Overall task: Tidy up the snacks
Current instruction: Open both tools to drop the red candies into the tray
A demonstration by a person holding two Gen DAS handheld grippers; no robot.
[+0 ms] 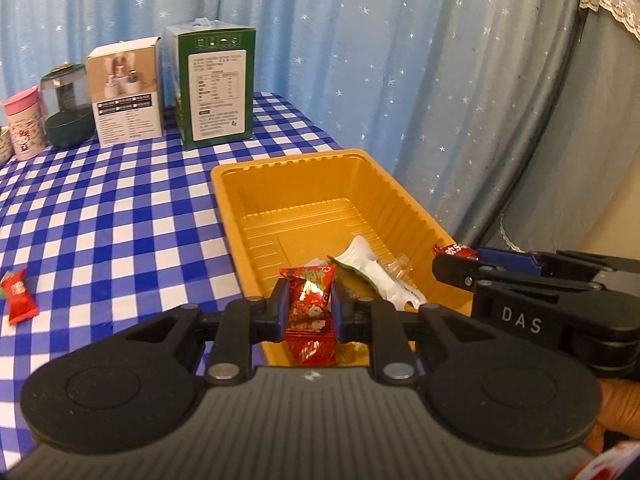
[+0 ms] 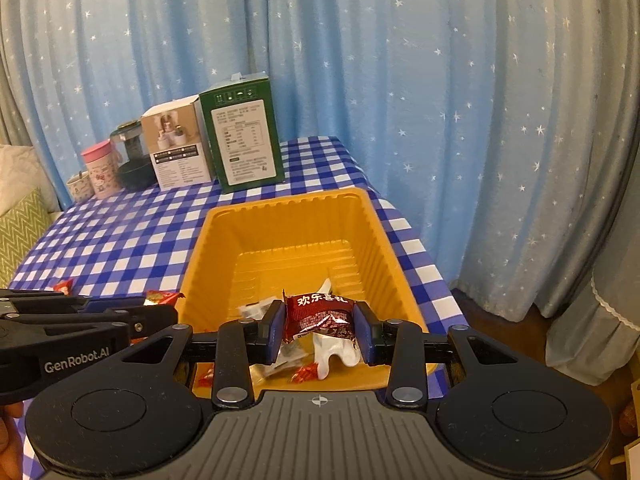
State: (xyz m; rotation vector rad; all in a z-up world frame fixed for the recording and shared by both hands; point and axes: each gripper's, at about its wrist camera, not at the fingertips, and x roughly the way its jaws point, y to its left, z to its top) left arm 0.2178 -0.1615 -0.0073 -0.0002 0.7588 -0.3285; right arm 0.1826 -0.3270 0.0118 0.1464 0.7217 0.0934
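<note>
- Looking along the left gripper (image 1: 310, 308), its blue pads are clenched on a red candy (image 1: 310, 300), held over the near end of the yellow tray (image 1: 256, 184).
- Inside the tray lie a white-and-green packet (image 1: 370, 268) and a clear wrapper (image 1: 396, 266), near the front right corner.
- Another red sweet (image 1: 18, 294) lies on the checked tablecloth (image 1: 120, 208), well left of the tray.
- At the right edge the right gripper (image 1: 456, 254) reaches in sideways over the tray's right rim, with a dark red wrapper at its tip.
- Far back stand a green box (image 1: 216, 88), a beige box (image 1: 126, 92), a dark jar (image 1: 68, 108) and a pink cup (image 1: 24, 124), before a blue curtain (image 1: 400, 60).
- Turning to the right wrist view, the right gripper (image 2: 320, 330) grasps a dark red packet (image 2: 320, 316) between its pads, above the tray's (image 2: 288, 208) near end.
- Below it lie a white packet (image 2: 334, 354) and small red sweets (image 2: 304, 372) on the tray floor.
- The left gripper (image 2: 160, 302) enters from the left, gripping its red candy (image 2: 162, 298) just beside the tray's left rim.
</note>
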